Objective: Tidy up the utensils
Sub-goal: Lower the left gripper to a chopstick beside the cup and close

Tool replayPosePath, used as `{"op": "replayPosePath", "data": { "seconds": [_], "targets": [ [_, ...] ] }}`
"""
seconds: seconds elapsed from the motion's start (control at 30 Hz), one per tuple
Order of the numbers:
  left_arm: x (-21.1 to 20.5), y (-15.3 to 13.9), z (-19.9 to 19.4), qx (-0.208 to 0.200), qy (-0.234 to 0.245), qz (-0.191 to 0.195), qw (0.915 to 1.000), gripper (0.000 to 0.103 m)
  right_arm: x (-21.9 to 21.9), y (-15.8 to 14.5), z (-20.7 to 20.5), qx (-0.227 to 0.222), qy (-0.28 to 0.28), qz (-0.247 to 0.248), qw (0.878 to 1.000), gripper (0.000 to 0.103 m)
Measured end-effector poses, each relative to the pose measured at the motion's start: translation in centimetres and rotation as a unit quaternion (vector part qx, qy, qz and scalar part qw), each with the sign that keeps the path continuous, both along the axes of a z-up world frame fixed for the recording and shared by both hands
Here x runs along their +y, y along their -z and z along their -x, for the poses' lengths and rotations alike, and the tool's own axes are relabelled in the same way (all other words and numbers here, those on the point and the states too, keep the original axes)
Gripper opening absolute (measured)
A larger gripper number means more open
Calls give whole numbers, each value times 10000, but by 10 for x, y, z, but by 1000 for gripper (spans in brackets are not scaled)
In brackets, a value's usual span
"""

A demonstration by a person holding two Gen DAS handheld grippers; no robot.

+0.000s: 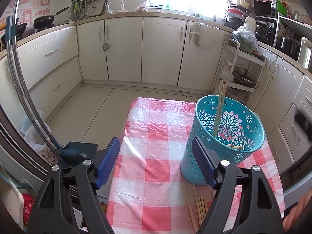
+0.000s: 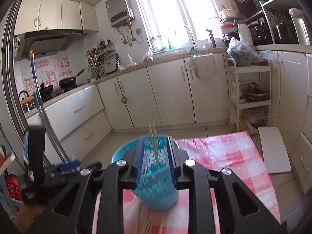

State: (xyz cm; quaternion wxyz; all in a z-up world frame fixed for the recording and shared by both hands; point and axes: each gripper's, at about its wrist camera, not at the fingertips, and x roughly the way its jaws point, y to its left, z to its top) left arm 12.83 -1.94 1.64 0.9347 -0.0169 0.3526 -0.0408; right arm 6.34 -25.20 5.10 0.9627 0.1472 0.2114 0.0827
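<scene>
Both tools share one build — the left gripper (image 1: 156, 161) and right gripper (image 2: 156, 160) have matte black plastic arms with triangular cut-outs, round silver screws at the pivots, and blue ribbed pads (image 1: 108, 161) on the fingers. Bare skin (image 1: 294, 212) shows at the left view's lower right edge — blurred.

The loose chopsticks (image 1: 197, 204) on the table run under the left gripper's (image 1: 156, 163) finger and off the bottom edge. The basket's (image 1: 224, 136) near wall hides the lower ends of the two upright chopsticks (image 1: 219, 109). In the right wrist view, the right gripper (image 2: 156, 156) covers much of the basket, and the left gripper at the left edge is blurred.
</scene>
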Motion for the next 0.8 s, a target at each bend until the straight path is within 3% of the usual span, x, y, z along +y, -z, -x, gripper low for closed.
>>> {"op": "replayPosePath", "data": {
  "seconds": [0.2,0.37,0.53,0.73,0.8],
  "targets": [
    [2,4,7,9,-31,-111,9999,76,14,83,18,1411,-256,240,9894,24],
    [6,39,28,541,-19,-20,9985,76,32,130,14,2157,-552,364,9742,20],
    [-12,79,49,1073,269,-194,9937,76,45,144,12,2297,-698,489,9695,19],
    [-31,92,50,1119,454,-402,9919,76,52,153,11,2298,-791,642,9679,19],
    [-33,97,45,1162,418,-433,9914,76,54,153,13,2261,-791,825,9674,14]
  ]
}}
